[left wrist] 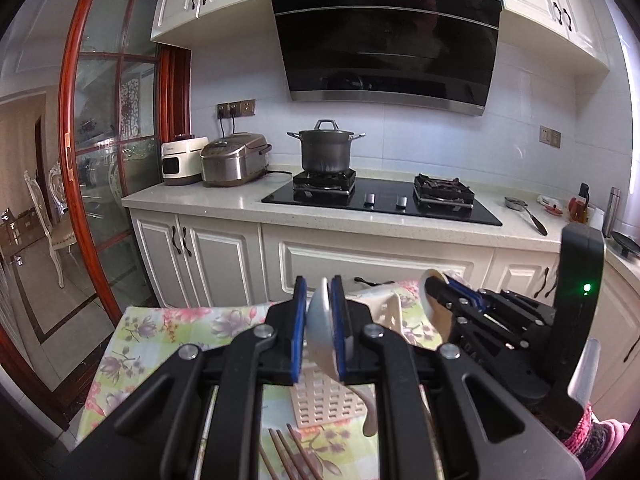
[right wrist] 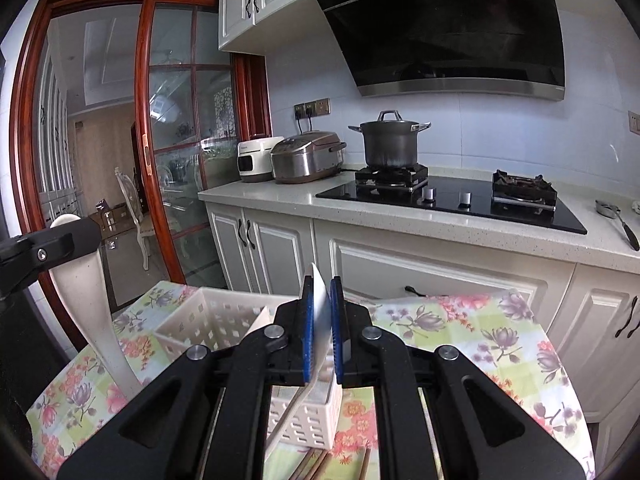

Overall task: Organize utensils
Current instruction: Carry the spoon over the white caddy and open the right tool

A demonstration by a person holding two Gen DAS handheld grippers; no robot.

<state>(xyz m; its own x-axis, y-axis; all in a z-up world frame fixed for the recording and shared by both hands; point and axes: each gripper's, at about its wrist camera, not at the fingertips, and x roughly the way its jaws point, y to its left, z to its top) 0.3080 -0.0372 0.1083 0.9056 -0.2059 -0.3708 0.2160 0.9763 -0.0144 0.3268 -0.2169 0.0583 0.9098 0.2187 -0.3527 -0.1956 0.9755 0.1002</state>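
Observation:
My left gripper (left wrist: pixel 320 328) is shut on a white ceramic spoon (left wrist: pixel 322 320), held above a white slotted basket (left wrist: pixel 328 400) on the floral tablecloth. My right gripper (right wrist: pixel 321 330) is shut on another white spoon (right wrist: pixel 320 308), held over the same basket (right wrist: pixel 224 320). The right gripper shows at the right of the left wrist view (left wrist: pixel 444 296), holding its spoon (left wrist: pixel 430 304). The left gripper's spoon shows at the left of the right wrist view (right wrist: pixel 88 300). Brown chopsticks (left wrist: pixel 288 456) lie on the cloth near the basket's front; they also show in the right wrist view (right wrist: pixel 320 464).
The table with floral cloth (right wrist: pixel 460 332) stands before white kitchen cabinets (left wrist: pixel 224 248). On the counter are a hob with a pot (left wrist: pixel 326 148), rice cookers (left wrist: pixel 234 160) and a ladle (left wrist: pixel 528 212). A glass sliding door (left wrist: pixel 100 140) is at left.

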